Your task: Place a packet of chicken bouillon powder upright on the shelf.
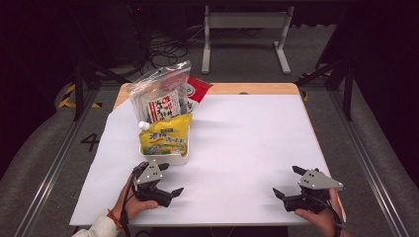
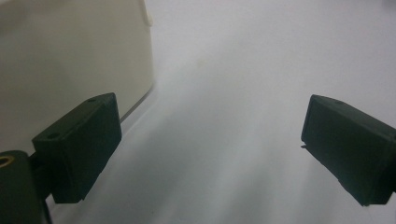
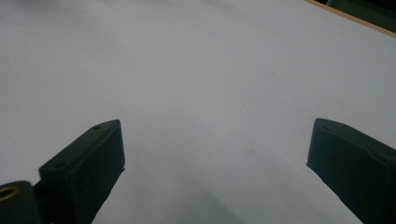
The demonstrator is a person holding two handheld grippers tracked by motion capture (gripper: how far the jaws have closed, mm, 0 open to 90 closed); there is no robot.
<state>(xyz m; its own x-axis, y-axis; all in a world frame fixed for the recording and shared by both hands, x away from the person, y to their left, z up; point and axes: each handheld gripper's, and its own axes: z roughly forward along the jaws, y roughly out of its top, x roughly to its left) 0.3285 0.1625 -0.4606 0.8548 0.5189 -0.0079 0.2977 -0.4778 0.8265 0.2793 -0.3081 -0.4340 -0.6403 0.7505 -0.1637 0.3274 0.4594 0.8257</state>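
On the white tabletop (image 1: 237,148), a cream bin (image 1: 165,157) is standing packed with upright pouches (image 1: 165,136); left claw (image 1: 170,178) and right claw (image 1: 286,181) are resting open, empty.

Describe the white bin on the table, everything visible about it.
The white bin is a small rectangular tub, plastic by its look, with rounded corners, standing upright on the white table cover at its left side. It is packed with upright packets: a yellow pouch in front and a clear bag of sachets behind, rising well above its rim. The left gripper rests just in front of it, open, not touching.
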